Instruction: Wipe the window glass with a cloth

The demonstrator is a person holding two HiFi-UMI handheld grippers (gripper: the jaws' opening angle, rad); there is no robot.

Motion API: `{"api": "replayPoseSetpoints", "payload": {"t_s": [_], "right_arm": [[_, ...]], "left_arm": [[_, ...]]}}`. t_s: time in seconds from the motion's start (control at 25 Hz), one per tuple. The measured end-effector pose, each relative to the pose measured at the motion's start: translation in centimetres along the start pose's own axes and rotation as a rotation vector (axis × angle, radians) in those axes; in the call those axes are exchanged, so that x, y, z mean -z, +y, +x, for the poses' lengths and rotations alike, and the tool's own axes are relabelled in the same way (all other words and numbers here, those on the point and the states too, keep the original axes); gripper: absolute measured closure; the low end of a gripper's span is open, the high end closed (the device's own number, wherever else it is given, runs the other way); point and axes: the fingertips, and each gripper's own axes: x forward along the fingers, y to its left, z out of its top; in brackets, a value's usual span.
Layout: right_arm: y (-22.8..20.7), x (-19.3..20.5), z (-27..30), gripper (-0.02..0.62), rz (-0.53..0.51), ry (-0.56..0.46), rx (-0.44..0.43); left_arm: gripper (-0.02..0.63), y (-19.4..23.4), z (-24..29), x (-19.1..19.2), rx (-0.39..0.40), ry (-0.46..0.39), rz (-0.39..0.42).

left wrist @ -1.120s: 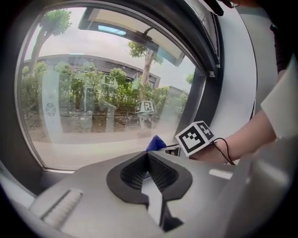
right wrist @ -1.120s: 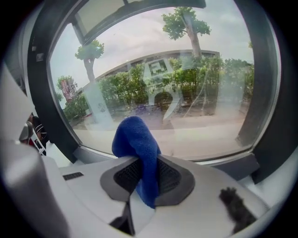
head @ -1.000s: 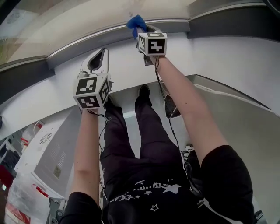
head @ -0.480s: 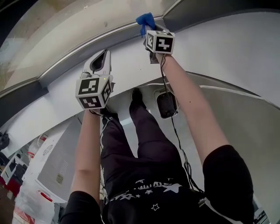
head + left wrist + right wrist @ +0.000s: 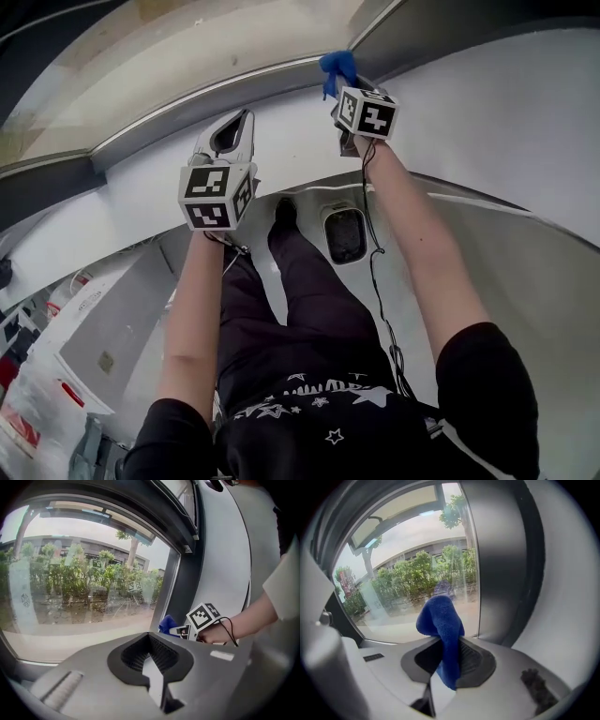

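The blue cloth (image 5: 337, 69) is pinched in my right gripper (image 5: 343, 88), which is shut on it and held up at the lower right corner of the window glass (image 5: 178, 47). In the right gripper view the cloth (image 5: 440, 620) stands up out of the jaws, just before the glass (image 5: 412, 583), and touch cannot be told. My left gripper (image 5: 239, 122) is lower left of it, below the sill line, shut with nothing in it. The left gripper view has its closed tips (image 5: 149, 637) facing the pane (image 5: 79, 588), with the right gripper (image 5: 187, 631) and cloth (image 5: 167, 622) beyond.
A dark frame post (image 5: 501, 559) bounds the glass on the right, with a white wall panel (image 5: 487, 103) past it. A silver frame strip (image 5: 206, 98) runs under the pane. Below are the person's legs and a white box (image 5: 103, 328) at lower left.
Both grippers have shifted right in the head view. The cloth has travelled along the bottom edge of the glass toward the right corner. Jaws unchanged.
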Motion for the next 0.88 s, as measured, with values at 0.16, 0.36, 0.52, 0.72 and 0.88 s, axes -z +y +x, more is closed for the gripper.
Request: {"api": "replayPoseSetpoints", "payload": {"t_s": [0.16, 0.36, 0.52, 0.72, 0.88], "right_arm": [[2.0, -0.5, -2.1, 0.52, -0.018, -0.023, -0.064], [6.1, -1.0, -5.0, 0.52, -0.006, -0.061, -0.156], [10.3, -0.8, -7.7, 0.52, -0.044, -0.082, -0.2], [17.0, 0.3, -10.9, 0.52, -0.079, -0.097, -0.261], [22.4, 0.6, -14.5, 0.52, -0.085, -0.134, -0.295]], "left_arm": [[0.597, -0.2, -2.1, -0.7, -0.034, -0.02, -0.014], [0.597, 0.0, -5.2, -0.4, -0.068, -0.026, -0.011], [0.597, 0.9, -9.2, 0.5, -0.09, -0.042, -0.045], [0.597, 2.5, -16.0, 2.2, -0.132, -0.064, -0.065], [0.597, 4.2, -22.2, 3.4, -0.168, -0.096, -0.097]]}}
